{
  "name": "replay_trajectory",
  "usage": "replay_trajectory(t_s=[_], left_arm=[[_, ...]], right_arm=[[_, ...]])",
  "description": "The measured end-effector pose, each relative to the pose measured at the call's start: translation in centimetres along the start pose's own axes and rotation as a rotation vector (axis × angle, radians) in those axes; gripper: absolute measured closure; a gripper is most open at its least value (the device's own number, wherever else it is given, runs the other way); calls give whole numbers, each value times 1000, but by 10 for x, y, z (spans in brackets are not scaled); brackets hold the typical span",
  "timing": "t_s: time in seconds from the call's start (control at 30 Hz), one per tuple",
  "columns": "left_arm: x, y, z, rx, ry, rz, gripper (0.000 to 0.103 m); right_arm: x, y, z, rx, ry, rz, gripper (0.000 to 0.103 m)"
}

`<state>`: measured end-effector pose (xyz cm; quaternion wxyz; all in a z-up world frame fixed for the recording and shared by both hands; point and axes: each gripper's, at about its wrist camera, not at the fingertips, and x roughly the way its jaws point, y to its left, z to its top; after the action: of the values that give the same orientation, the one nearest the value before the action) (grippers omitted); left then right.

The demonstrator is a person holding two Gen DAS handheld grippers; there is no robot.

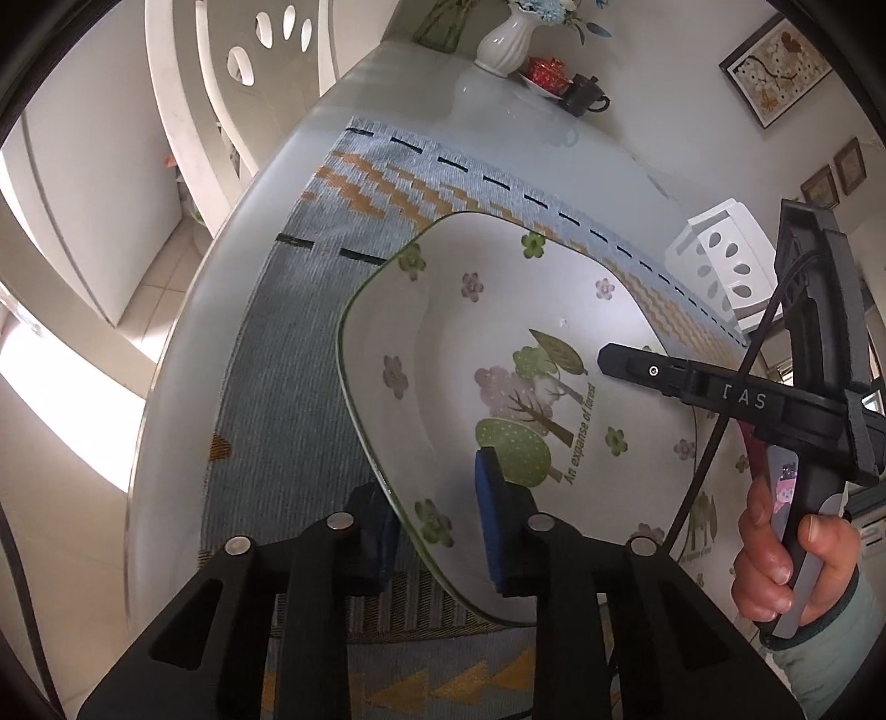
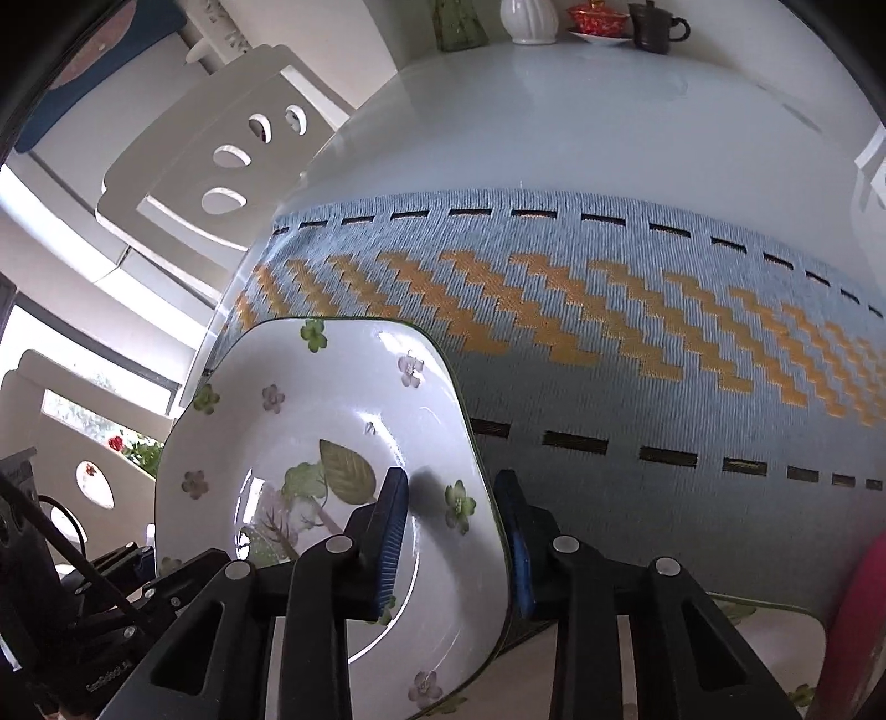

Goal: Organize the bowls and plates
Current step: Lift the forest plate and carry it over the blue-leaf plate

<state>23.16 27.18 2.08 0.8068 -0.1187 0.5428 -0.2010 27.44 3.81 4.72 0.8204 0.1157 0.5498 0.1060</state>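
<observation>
Left gripper fingers clamped on the plate rim at 7 o'clock; right gripper fingers clamped on its opposite rim, above the desk.

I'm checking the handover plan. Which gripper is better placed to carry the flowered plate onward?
Hard to pick: left gripper and right gripper each clamp opposite rims of the plate. Probably both together.

Home dining room, table, chairs, vase
</observation>
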Motion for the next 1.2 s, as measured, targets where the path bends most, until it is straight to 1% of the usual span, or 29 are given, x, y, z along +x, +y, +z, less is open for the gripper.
replay_trajectory(t_s=[0.17, 0.27, 0.37, 0.47, 0.57, 0.7, 0.93, 1.2], left_arm=[[-8, 5, 2, -6, -29, 9, 82], [-14, 14, 3, -44, -54, -2, 82], [-19, 18, 1, -36, -68, 8, 82], [-25, 23, -1, -46, -77, 10, 82], [-33, 24, -3, -31, -87, 26, 82], [-46, 24, -8, -20, -107, 22, 82], [-75, 11, -19, 27, -146, 34, 82], [-117, -20, -47, 88, -190, 8, 82]], right_arm=[[-5, 6, -7, -46, -1, 1, 74], [-12, 11, -13, -45, -20, 7, 77], [-16, 18, -18, -49, -30, 15, 77], [-17, 24, -23, -56, -22, 23, 77], [-22, 31, -28, -63, -28, 32, 77], [-38, 42, -36, -80, -62, 42, 77], [-63, 52, -56, -99, -89, 45, 77], [-111, 54, -98, -72, -142, 48, 77]])
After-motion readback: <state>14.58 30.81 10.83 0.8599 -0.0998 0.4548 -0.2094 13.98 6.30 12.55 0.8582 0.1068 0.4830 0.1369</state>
